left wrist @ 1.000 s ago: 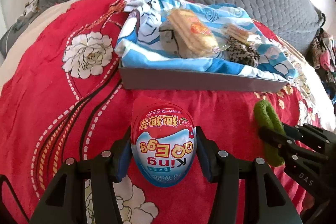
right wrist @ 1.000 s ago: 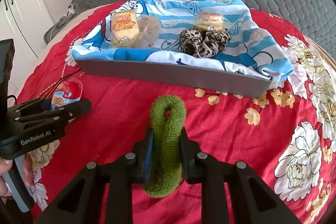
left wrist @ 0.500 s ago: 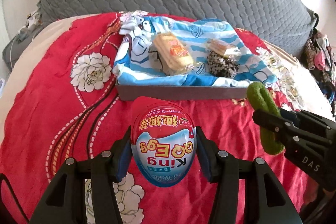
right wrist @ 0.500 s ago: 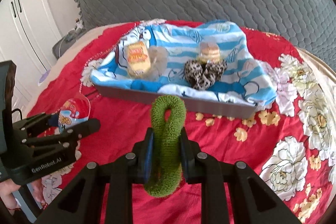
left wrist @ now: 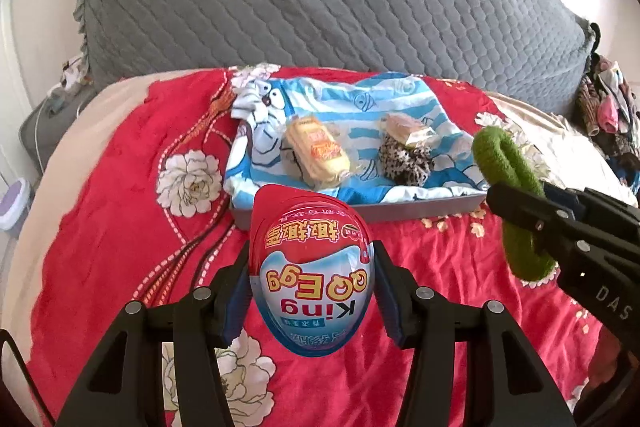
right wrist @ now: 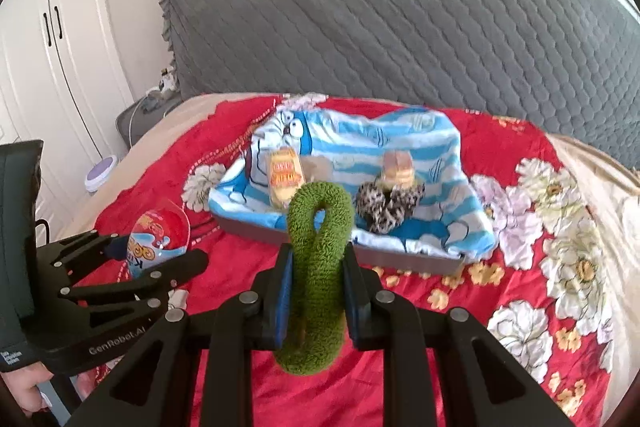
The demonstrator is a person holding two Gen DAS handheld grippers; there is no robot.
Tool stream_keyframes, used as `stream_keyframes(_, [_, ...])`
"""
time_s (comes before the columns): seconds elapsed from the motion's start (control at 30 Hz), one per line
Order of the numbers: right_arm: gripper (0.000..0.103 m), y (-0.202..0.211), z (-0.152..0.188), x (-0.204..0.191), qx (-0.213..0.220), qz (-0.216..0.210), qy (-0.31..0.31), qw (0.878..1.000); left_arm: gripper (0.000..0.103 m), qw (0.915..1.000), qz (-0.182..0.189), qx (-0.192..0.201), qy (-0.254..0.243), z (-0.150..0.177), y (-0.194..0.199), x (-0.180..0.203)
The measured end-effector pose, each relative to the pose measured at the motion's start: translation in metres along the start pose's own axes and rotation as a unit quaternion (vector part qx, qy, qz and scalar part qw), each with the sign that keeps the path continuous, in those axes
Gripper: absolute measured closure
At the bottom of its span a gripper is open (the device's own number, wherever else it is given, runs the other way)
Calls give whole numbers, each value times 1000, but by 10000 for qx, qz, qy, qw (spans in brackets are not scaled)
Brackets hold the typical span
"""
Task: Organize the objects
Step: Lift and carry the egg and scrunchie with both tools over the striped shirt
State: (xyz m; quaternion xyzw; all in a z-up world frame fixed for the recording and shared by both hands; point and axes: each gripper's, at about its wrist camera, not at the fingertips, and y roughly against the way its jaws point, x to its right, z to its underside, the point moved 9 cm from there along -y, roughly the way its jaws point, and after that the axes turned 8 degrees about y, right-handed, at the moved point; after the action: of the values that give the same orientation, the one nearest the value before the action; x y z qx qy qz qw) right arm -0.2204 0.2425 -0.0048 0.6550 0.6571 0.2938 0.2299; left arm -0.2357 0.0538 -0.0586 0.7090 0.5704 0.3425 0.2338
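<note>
From my left wrist camera, the left gripper (left wrist: pixel 312 279) is clamped on the egg (left wrist: pixel 311 275), a red-and-blue plastic toy egg with its print upside down to me; its blue pads press both flanks, and the egg's lower end hides the gap behind it. It hangs over the red blanket (left wrist: pixel 120 211), short of the tray (left wrist: pixel 420 213). The tray is lined with a blue cartoon cloth (left wrist: pixel 360 111) that covers all but the grey front wall. On it lie a yellow snack pack (left wrist: pixel 318 151), a leopard scrunchie (left wrist: pixel 406 161) and a smaller packet (left wrist: pixel 408 129) resting against it; I cannot read either label. At the right edge the right gripper (left wrist: pixel 516 223) comes in side-on, partly cut off, with the green scrunchie (left wrist: pixel 508 163) looping above and below its finger.

From my right wrist camera, the right gripper (right wrist: pixel 316 291) is pinched tight on the green scrunchie (right wrist: pixel 318 267), squeezing it into a figure of eight. Its upper loop blocks part of the tray (right wrist: pixel 400 255) front and the snack pack (right wrist: pixel 282 179). The leopard scrunchie (right wrist: pixel 386 205) and the packet (right wrist: pixel 397 167) are blurred. At left, the left gripper (right wrist: pixel 160 247) holds the egg (right wrist: pixel 160 235), half hidden by its fingers. A hand (right wrist: pixel 24 387) grips the handle, cut off at the corner.
</note>
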Motion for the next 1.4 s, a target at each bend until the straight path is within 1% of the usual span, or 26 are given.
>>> stream_keyframes(0.17, [80,14,-15,4,237,74,55,9997,47,9999,-24,121,-85,-11,7,6])
stream_keyframes(0.27, [80,21,-25,7,389,49,43,9992,47,9998,-38,172,-131,-20,9,10])
stream_keyframes(0.43, [80,26,-39,13,586,62,49,9982,47,9994,-65,278,-219,-34,10,18])
stream_keyframes(0.83, [80,22,-51,22,741,81,39,9972,47,9987,10,449,-226,-63,0,33])
stream_keyframes(1.1, [80,18,-57,29,799,112,35,9967,47,9986,36,452,-263,-70,-13,41])
stream_keyframes(1.4, [80,6,-70,41,970,204,60,9951,47,9987,12,451,-256,-78,-39,45])
